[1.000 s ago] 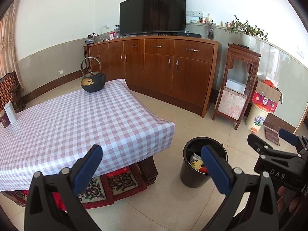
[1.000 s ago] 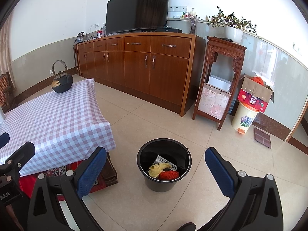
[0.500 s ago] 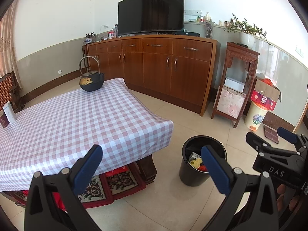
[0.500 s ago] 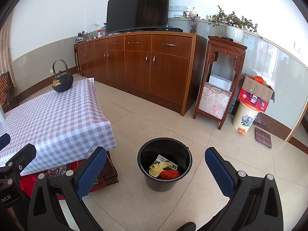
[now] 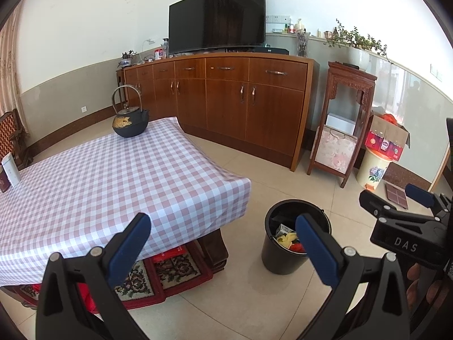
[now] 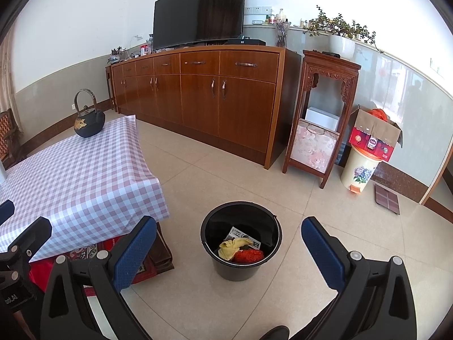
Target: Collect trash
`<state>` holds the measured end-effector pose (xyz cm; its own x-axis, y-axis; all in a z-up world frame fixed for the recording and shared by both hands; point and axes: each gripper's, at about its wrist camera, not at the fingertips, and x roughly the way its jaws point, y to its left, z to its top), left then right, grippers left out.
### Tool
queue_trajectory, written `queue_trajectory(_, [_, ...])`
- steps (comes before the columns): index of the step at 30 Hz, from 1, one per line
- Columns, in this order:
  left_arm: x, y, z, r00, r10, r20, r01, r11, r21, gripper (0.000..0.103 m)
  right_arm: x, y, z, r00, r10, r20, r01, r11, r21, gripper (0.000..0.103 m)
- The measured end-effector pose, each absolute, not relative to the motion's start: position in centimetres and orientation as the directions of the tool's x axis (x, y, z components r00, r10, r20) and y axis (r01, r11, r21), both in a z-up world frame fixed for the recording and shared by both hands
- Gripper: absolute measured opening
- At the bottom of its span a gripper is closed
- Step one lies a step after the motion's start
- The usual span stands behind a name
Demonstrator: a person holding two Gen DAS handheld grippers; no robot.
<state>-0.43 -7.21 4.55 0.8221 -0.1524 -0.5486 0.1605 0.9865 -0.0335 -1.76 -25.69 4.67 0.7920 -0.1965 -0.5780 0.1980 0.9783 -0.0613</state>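
A round black plastic bucket (image 6: 241, 240) is standing on the glossy beige floor tiles (image 6: 226, 175), just beside the corner of a low desk (image 5: 93, 181) that is wearing a smooth lilac-and-white checked cloth. Inside the bucket three pieces of trash are lying together at the bottom: a crumpled yellow wrapper (image 6: 230, 248), a crinkled red wrapper (image 6: 249, 255) touching it, and a flat printed paper packet (image 6: 240, 235) leaning behind them. The right gripper (image 6: 229, 250) is hanging above and in front of the bucket with its blue-padded fingers (image 6: 134, 252) spread wide and holding nothing, so the bucket is showing squarely between them. The left gripper (image 5: 223, 248) is also gaping wide and empty; in its view the bucket (image 5: 294, 235) is sitting toward its right finger, which is partly covering the rim. A squat black cast-iron kettle (image 5: 130, 120) with a tall hoop handle and a gold motif is resting at the far end of the desk. A patterned red rug (image 5: 158, 274) is showing under the desk. Behind, a long polished wooden sideboard (image 6: 203, 96) is carrying a dark flat television (image 6: 198, 11).
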Motion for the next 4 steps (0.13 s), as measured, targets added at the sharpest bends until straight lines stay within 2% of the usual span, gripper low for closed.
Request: queue_trajectory(4, [-0.49, -7.09, 4.61, 0.821, -0.181, -0.542, 0.181, 0.982, -0.054, 0.103, -1.77, -25.78, 4.63, 0.792, -0.196, -0.579, 0.198, 0.978, -0.061, 0.103])
